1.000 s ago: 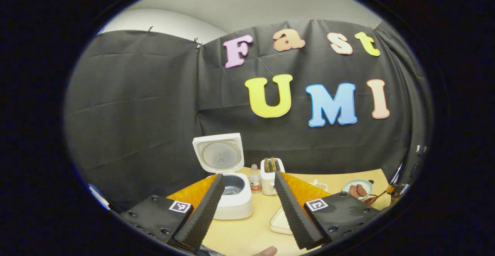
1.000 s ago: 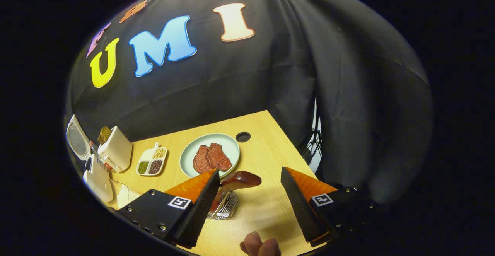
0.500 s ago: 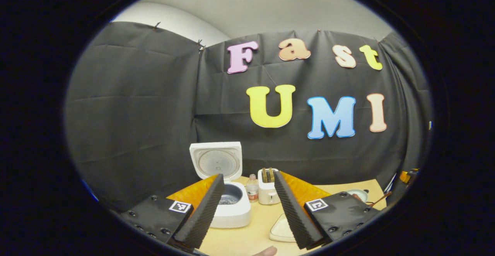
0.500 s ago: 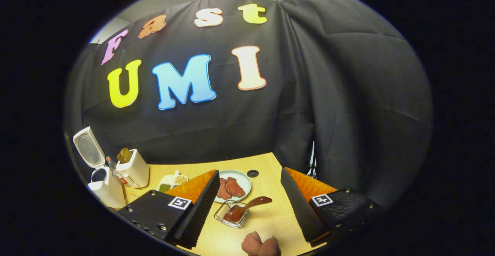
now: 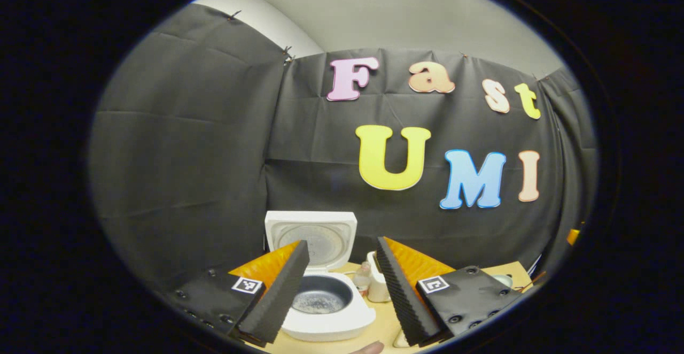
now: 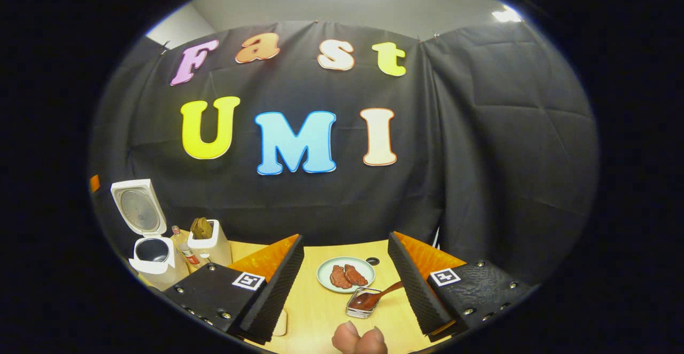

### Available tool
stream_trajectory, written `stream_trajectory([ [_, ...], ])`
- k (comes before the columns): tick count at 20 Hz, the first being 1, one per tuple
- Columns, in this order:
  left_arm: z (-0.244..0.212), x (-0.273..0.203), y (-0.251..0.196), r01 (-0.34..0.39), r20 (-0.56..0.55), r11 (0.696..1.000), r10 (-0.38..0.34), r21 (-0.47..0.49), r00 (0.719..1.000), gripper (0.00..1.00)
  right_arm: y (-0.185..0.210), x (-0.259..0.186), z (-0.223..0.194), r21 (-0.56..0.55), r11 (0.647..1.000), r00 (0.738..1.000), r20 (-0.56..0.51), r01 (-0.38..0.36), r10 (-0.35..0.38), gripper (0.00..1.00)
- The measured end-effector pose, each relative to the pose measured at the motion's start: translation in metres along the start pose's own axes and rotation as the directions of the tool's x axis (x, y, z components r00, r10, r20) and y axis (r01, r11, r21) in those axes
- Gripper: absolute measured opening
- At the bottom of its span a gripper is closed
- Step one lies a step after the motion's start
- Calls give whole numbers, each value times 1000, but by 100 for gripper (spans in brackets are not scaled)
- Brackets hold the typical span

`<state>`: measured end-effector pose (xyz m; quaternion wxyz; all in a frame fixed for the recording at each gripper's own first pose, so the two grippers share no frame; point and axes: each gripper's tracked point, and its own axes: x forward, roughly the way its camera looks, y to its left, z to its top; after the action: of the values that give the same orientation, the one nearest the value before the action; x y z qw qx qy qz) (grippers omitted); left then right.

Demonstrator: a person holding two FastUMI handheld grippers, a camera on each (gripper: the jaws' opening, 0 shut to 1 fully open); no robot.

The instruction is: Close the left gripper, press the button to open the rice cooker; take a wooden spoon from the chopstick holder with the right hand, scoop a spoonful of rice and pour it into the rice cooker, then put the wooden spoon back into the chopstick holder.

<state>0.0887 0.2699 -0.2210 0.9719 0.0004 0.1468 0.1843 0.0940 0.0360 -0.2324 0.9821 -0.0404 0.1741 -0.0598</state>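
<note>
The reddish-brown wooden spoon (image 6: 374, 296) lies bowl-down in the small wire chopstick holder (image 6: 362, 304) on the tabletop (image 6: 315, 311), probably light, stiff and smooth; grasp mid-handle. Right gripper (image 6: 344, 284) and left gripper (image 5: 342, 290) gape wide, empty. The white rice cooker (image 5: 328, 303) stands open.

One rice cooker (image 6: 152, 260), one toaster (image 6: 211, 244), one bottle (image 6: 184, 249) at nine o'clock; one plate (image 6: 323, 279) bearing two meat pieces (image 6: 347, 275), one wooden spoon (image 6: 382, 293), one chopstick holder (image 6: 359, 309) at six o'clock.
</note>
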Motion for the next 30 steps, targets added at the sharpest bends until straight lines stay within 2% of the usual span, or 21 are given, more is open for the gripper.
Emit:
stream_trajectory([
  [3,7,49,22,3,25,1000,-3,-18,1000,87,48,-15,11,-25,999,1000,0,-28,28,96],
  [7,14,130,46,-41,25,998,42,-52,999,87,96,-32,19,-67,994,997,-7,-82,82,95],
  [10,3,197,58,-93,-22,992,91,-89,996,88,111,-35,24,-90,991,995,-14,-96,95,95],
  [13,-10,255,67,-140,-77,988,136,-57,988,87,120,-37,20,-112,988,994,-38,-110,106,95],
  [15,-13,285,69,-147,-89,988,142,-54,986,87,125,-35,18,-124,985,993,-50,-116,110,95],
  [16,-19,299,68,-137,-111,989,131,-51,985,93,128,-37,13,-127,984,991,-64,-121,113,90],
  [17,-26,309,68,-131,-137,991,124,-42,983,93,132,-36,11,-128,984,991,-69,-125,117,95],
  [18,-34,318,69,-136,-160,990,131,-22,978,93,135,-34,12,-129,983,990,-70,-131,123,95],
  [19,-41,327,73,-145,-178,989,143,2,974,87,139,-32,11,-131,982,989,-76,-139,130,95],
  [20,-54,329,76,-157,-210,987,158,25,965,94,143,-32,7,-133,980,987,-83,-147,137,95],
  [21,-57,327,80,-186,-214,981,195,62,957,87,145,-32,6,-134,979,986,-87,-152,142,95],
  [22,-60,329,82,-186,-217,979,199,78,956,89,149,-30,4,-134,978,985,-93,-157,145,95],
  [24,-58,327,81,-192,-217,979,201,65,955,87,157,-30,-3,-135,976,982,-110,-170,156,95],
  [26,-60,324,81,-177,-216,982,187,62,958,92,165,-27,-5,-129,974,978,-117,-187,172,95],
  [28,-57,321,81,-172,-213,984,179,48,961,87,173,-27,-12,-132,972,976,-124,-195,179,95],
  [30,-54,322,80,-169,-210,984,176,54,962,88,174,-26,-16,-136,972,976,-132,-193,176,95],
])
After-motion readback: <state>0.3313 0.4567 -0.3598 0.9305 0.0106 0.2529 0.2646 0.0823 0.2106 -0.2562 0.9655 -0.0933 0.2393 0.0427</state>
